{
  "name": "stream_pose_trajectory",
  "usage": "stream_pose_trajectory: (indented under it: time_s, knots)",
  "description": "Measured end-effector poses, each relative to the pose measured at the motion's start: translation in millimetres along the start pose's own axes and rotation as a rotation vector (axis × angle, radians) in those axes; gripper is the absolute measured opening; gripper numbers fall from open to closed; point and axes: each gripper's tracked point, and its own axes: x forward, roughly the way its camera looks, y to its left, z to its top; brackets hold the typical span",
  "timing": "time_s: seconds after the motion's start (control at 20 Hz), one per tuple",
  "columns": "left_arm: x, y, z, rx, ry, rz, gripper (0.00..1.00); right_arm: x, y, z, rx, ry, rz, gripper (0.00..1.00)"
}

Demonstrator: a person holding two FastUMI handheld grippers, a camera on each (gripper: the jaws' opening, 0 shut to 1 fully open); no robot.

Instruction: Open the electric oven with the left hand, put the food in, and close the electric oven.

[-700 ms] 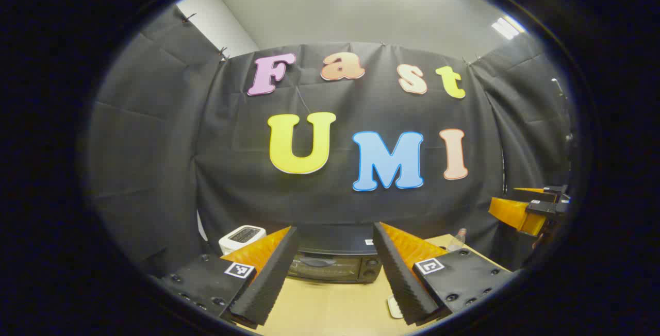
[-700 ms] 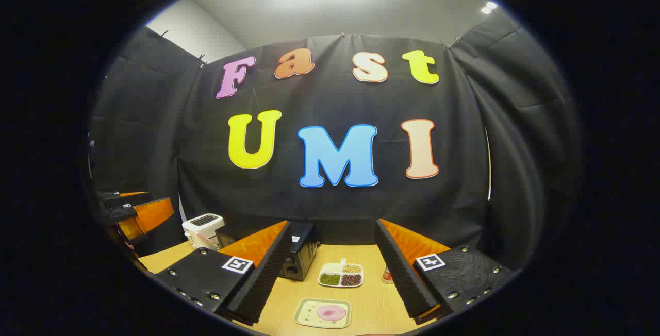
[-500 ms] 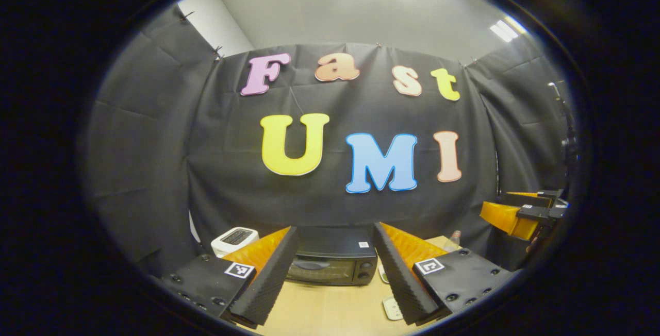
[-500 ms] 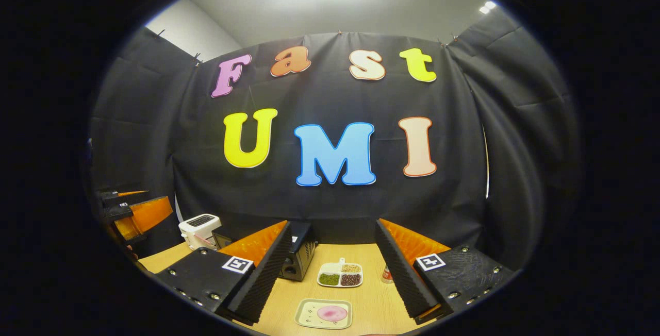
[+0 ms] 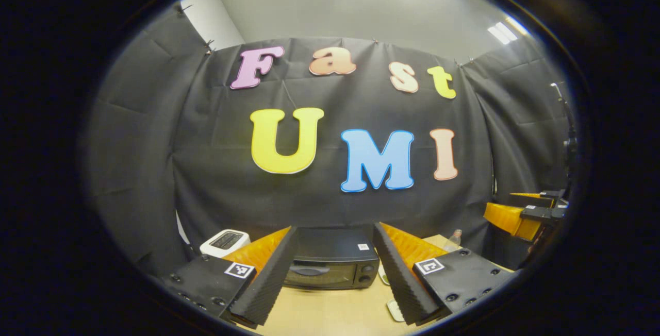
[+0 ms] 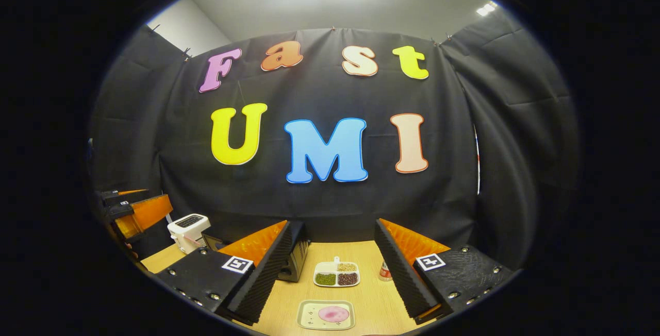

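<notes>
Oven (image 5: 330, 264) now centred between left tool (image 5: 334, 279) fingers, both tools released, right tool (image 6: 330, 274) level.

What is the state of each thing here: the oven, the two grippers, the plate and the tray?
Oven: door closed, handle untouched.
Left gripper: open, holding nothing, aimed at the oven.
Right gripper: open, holding nothing, above the table.
Plate: on the table, pink food on it.
Tray: on the table, its three sections filled.
Toaster: upright; I cannot tell if it is loaded.
</notes>
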Motion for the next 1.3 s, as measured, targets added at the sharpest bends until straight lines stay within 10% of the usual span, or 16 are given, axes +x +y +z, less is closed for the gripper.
stream_pose_trajectory:
  time_s: [1.3]
  knots:
    - [203, 56, -242, 0.007, 0.444, -0.024, 1.00, 7, -28, -58, -0.067, 0.183, -0.171, 0.99]
